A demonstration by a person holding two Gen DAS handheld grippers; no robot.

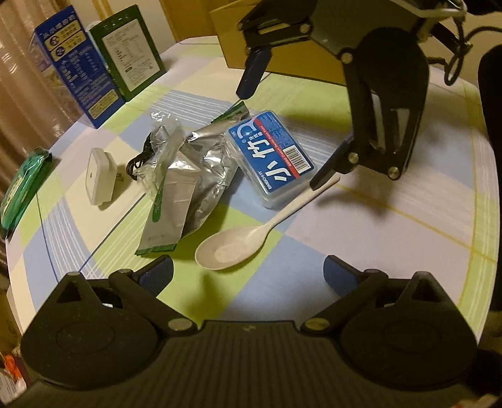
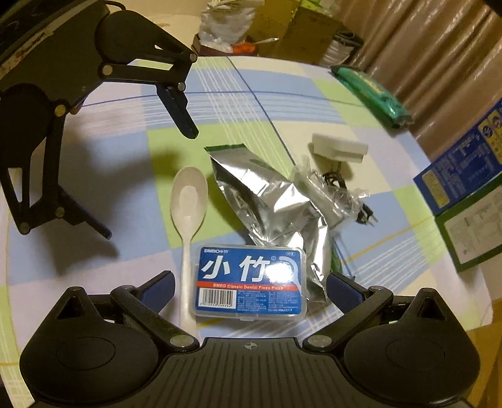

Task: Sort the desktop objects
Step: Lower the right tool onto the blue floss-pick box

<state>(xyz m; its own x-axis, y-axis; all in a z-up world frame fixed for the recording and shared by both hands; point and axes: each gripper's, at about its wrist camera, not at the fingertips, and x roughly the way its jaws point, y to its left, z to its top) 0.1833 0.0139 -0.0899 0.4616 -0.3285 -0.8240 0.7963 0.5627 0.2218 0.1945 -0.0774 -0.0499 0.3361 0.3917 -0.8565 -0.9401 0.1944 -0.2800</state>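
A brown cardboard box [image 1: 282,47] stands at the far edge of the bench [image 1: 408,219], which has a checked cloth of green, blue and cream [image 2: 282,94]. Behind the bench hangs a brown shiny curtain [image 2: 439,47]. Crumpled white plastic bags [image 2: 219,28] lie beyond the edge.

Crinkled glossy foil pouch [image 2: 276,201] — matt plastic spoon [image 2: 188,201].

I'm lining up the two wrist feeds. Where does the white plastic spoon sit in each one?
Left wrist: the white spoon lies at centre, bowl nearest the camera, handle running up-right to the right gripper.
Right wrist: the spoon is left of centre, bowl away from the camera, handle running down between the open fingers.
Shared landmark: the blue floss box, beside the spoon's handle in both.
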